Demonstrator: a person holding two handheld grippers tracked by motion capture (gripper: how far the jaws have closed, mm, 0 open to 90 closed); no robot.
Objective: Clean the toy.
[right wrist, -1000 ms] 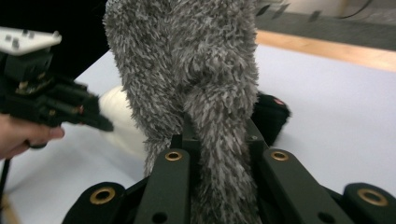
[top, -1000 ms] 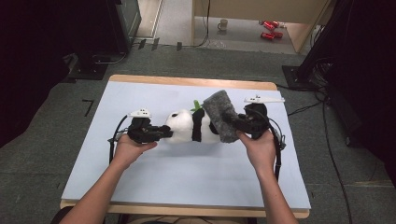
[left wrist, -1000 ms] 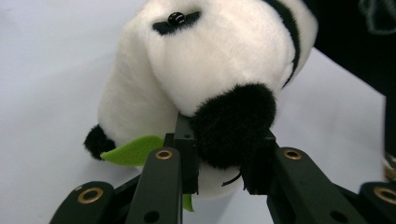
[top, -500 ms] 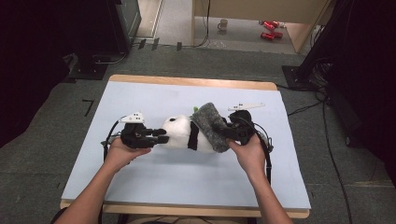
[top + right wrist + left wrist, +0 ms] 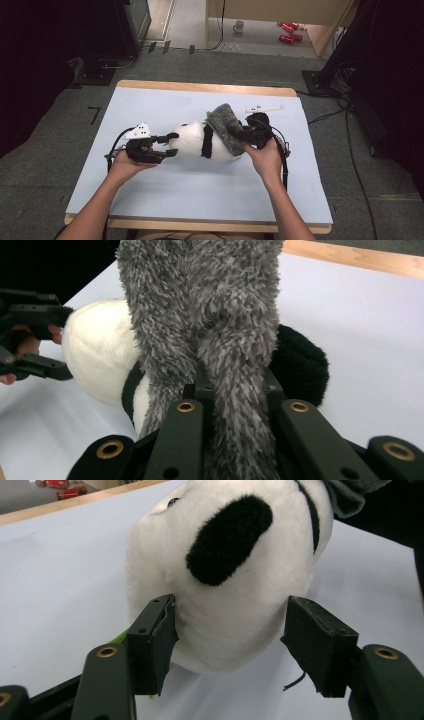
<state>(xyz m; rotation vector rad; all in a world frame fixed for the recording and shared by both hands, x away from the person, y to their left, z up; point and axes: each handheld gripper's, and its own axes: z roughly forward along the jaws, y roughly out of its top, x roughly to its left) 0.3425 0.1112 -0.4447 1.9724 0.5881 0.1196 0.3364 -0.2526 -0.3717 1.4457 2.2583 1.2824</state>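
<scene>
We see 1 plush panda [image 5: 197, 141] lying on its side near the middle of the pale blue table top, its head toward our left. Its fur is white with a black band around the body and a black patch on the head. Draped over its rear end is 1 fuzzy grey cloth [image 5: 226, 127], folded and bunched, with a small green piece just beside the cloth's far edge.

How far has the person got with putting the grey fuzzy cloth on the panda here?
Done: the right hand-held gripper is shut on the grey cloth, draped over the panda body. In hand: the left hand-held gripper, jaws open, brackets the panda's head. Left: the head looks uncovered; the cloth still needs settling.
</scene>
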